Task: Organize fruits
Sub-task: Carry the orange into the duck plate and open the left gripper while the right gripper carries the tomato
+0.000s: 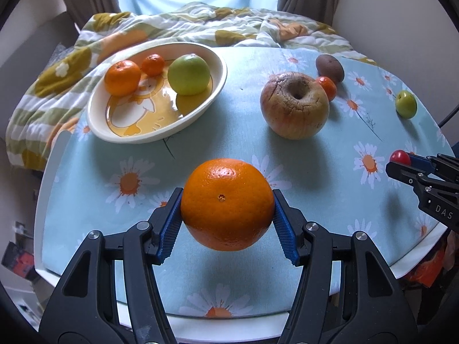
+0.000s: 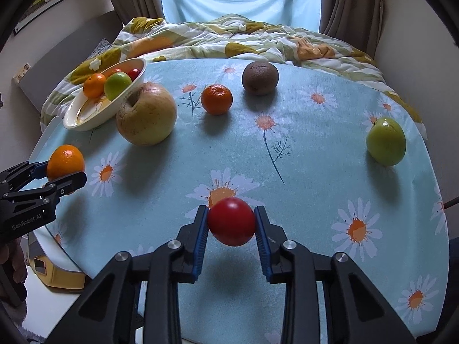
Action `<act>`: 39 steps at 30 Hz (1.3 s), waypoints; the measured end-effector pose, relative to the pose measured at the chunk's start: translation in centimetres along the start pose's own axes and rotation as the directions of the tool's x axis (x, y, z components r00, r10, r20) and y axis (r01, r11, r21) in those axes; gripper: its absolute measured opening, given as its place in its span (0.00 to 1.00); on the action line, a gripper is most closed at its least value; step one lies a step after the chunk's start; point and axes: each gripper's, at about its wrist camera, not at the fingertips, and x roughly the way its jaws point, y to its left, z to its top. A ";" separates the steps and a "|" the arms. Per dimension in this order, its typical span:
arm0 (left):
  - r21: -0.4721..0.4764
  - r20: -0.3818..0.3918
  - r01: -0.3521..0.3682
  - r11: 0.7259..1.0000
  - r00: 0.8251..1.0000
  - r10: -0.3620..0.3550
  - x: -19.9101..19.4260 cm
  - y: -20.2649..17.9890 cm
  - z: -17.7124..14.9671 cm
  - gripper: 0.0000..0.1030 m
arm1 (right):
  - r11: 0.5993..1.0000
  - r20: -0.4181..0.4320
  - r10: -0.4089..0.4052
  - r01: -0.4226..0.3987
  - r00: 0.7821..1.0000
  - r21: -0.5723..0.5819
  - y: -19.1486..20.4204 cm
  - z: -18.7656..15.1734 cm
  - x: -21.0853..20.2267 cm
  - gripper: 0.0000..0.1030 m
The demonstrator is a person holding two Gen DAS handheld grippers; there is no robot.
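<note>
Fruit lies scattered across a daisy-print tablecloth (image 2: 315,172) as both tools grip a piece above it. The left gripper (image 1: 228,215) clamps a large orange (image 1: 227,203) between its blue pads, lifted clear of the cloth. The right gripper (image 2: 231,226) squeezes a small red fruit (image 2: 231,221), also held off the surface. At the table's far left, an oval dish (image 1: 200,114) holds two mandarins and a green apple (image 1: 188,74). On the cloth sit a wrinkled yellow apple (image 1: 294,104), with a mandarin (image 2: 216,99) and a brown kiwi (image 2: 260,78) behind it, and a small green apple (image 2: 386,140) near the right edge.
</note>
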 end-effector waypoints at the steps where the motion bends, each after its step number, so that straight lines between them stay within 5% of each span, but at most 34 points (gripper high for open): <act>1: -0.005 0.005 0.000 1.000 1.000 0.000 -0.4 0.1 0.1 0.63 | 1.000 0.004 0.003 -0.003 1.000 -0.003 0.1 0.1 -0.2 0.28; 20: -0.049 0.108 -0.004 0.999 0.994 0.010 -6.2 3.4 4.3 0.63 | 0.996 0.089 0.060 -0.054 0.994 -0.065 3.7 5.4 -5.0 0.28; 39: -0.009 0.065 0.019 1.000 0.998 -0.018 -1.2 12.1 9.4 0.63 | 0.994 0.094 0.090 -0.084 0.991 -0.064 11.8 12.3 -1.8 0.28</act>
